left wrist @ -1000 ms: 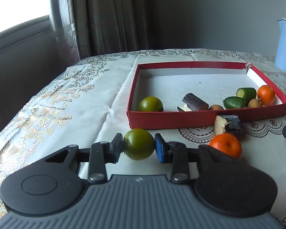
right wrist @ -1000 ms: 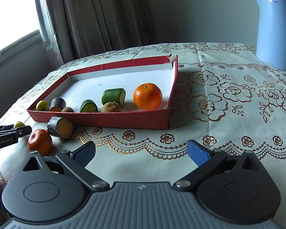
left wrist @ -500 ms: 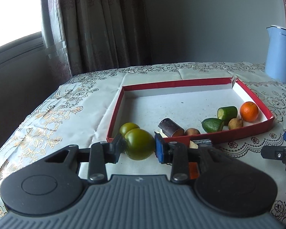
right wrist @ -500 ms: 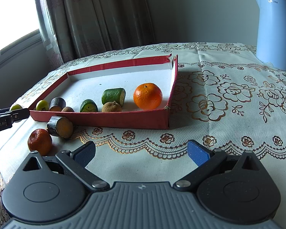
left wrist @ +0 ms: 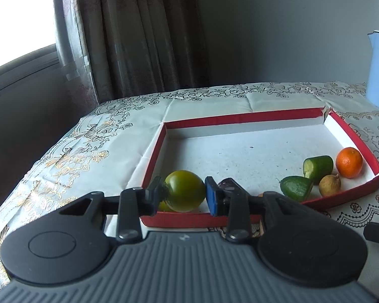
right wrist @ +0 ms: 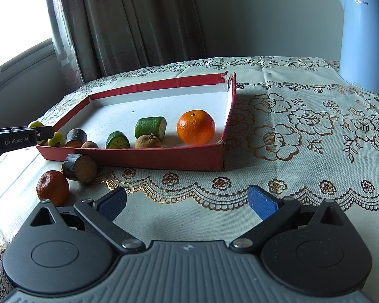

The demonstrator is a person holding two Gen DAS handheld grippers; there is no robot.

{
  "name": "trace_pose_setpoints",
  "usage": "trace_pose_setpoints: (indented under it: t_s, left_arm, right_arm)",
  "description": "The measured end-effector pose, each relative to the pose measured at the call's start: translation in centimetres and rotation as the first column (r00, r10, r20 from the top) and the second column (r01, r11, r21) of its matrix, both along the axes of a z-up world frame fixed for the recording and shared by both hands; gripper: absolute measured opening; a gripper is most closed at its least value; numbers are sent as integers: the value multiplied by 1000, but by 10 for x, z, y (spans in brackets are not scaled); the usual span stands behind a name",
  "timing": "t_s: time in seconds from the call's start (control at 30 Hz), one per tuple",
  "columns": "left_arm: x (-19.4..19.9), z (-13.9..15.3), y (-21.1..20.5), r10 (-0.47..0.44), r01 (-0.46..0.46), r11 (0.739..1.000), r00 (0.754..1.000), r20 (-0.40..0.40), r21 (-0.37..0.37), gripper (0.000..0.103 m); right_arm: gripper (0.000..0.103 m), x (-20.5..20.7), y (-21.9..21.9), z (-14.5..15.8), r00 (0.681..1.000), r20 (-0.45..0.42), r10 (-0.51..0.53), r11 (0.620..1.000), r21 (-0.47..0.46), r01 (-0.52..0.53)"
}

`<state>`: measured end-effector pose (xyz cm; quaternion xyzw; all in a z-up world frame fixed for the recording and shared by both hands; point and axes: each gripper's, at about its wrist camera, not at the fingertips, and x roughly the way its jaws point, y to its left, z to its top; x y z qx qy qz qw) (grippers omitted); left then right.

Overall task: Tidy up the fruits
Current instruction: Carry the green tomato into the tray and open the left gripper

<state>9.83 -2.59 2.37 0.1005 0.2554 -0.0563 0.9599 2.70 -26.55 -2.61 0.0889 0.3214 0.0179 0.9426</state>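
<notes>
My left gripper (left wrist: 185, 195) is shut on a green tomato (left wrist: 185, 190) and holds it above the near left corner of the red-walled tray (left wrist: 278, 116). A second green fruit (right wrist: 56, 139) lies in that corner, partly hidden below the held one. Further right the tray holds two cucumber pieces (left wrist: 318, 165), a brown longan (left wrist: 329, 184) and an orange (left wrist: 348, 162). In the right wrist view my right gripper (right wrist: 187, 203) stands open over the tablecloth, with nothing between its fingers. The left gripper (right wrist: 41, 132) shows at that view's left edge.
On the cloth in front of the tray lie a dark sugarcane piece (right wrist: 79, 167) and a small orange (right wrist: 52, 187). More sugarcane (right wrist: 75, 137) sits inside the tray. A blue kettle (right wrist: 363, 43) stands at the back right. Curtains and a window are behind the table's left side.
My left gripper has carried the green tomato up and forward, from the cloth in front of the tray to above its near left corner. The right gripper has not moved.
</notes>
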Motion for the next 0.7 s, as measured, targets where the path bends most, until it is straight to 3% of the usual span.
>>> trace_pose_setpoints:
  t_s: [0.7]
  left_arm:
    - [60,-12,-2,28,-30,999,998,-48,-23,35]
  right_arm:
    - [103,0,0,0,1000,0,0,1000,0,0]
